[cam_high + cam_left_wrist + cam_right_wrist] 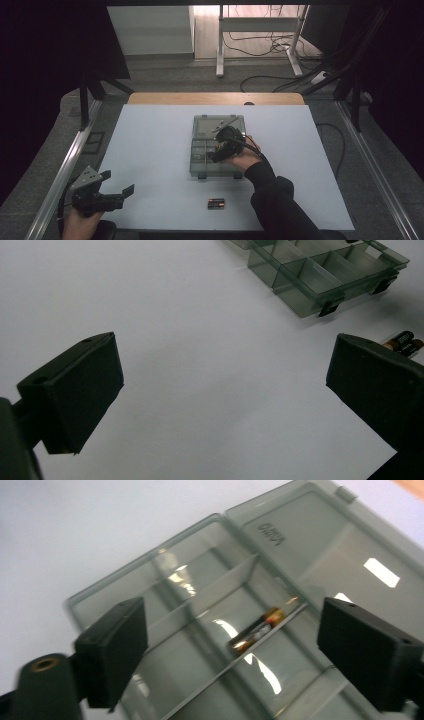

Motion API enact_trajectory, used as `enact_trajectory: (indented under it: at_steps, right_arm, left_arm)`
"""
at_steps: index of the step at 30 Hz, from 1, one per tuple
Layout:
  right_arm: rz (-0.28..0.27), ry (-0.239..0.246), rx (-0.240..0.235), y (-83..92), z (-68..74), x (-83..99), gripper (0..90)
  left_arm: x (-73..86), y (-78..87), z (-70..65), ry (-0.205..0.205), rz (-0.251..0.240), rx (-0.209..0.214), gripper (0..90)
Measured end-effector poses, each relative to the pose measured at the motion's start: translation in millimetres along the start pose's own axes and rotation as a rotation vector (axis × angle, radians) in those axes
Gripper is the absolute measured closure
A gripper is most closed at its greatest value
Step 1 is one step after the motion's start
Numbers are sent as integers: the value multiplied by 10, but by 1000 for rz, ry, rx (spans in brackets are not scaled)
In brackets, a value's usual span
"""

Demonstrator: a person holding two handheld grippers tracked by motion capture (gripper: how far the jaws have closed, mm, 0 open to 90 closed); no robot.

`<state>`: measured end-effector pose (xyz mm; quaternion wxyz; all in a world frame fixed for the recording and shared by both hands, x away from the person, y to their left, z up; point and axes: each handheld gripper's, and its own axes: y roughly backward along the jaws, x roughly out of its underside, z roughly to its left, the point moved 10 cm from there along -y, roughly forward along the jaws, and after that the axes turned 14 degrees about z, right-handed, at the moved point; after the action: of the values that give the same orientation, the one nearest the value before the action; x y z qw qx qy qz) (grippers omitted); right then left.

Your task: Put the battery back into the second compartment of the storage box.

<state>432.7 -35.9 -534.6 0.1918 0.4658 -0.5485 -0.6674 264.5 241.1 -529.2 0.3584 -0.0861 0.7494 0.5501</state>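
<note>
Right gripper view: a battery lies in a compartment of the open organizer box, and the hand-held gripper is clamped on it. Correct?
Not quite. In the right gripper view the right hand-held gripper stands open above the battery, which lies loose against a divider of the organizer box.

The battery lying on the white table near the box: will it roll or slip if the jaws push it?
The battery looks round and smooth, so it would probably roll sideways on the flat white table. It seems small and stiff, likely slipping unless gripped across its middle.
</note>
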Motion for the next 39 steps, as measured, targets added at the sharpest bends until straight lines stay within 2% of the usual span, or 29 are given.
enact_trajectory:
  at_steps: [2, 5, 10, 13, 20, 25, 29, 32, 35, 36, 39]
  right_arm:
    - [-9, 6, -30, 41, 62, 37, 28]
    - [-1, 15, -37, 80, 111, 87, 0]
    - [-17, 27, -42, 169, 196, 172, 0]
    - [-30, 50, -28, 214, 247, 216, 0]
    - [-38, 64, -12, 286, 322, 288, 0]
    - [-18, 55, -28, 300, 388, 392, 0]
    - [31, 50, -31, 286, 469, 514, 0]
    - [56, 57, -54, 285, 528, 569, 0]
    - [79, 65, -61, 281, 598, 637, 48]
    - [80, 75, -66, 274, 642, 672, 103]
    - [103, 85, -75, 249, 706, 747, 192]
  left_arm:
    - [0, 0, -1, -2, 1, -1, 23]
    - [0, 0, 1, 0, 0, 0, 23]
    - [0, 0, -2, -2, 1, -2, 23]
    - [0, 0, -2, -2, 1, -2, 23]
    - [0, 0, -2, -2, 1, -2, 23]
    - [0, 1, -3, -3, 1, -2, 23]
    - [0, 2, -4, -3, 0, -2, 23]
    - [-1, 1, -3, -3, 0, -1, 23]
    - [-1, 2, -4, -3, 0, -1, 23]
    - [-1, 1, -4, -3, 0, -1, 23]
    - [-1, 2, -5, -3, 0, -1, 23]
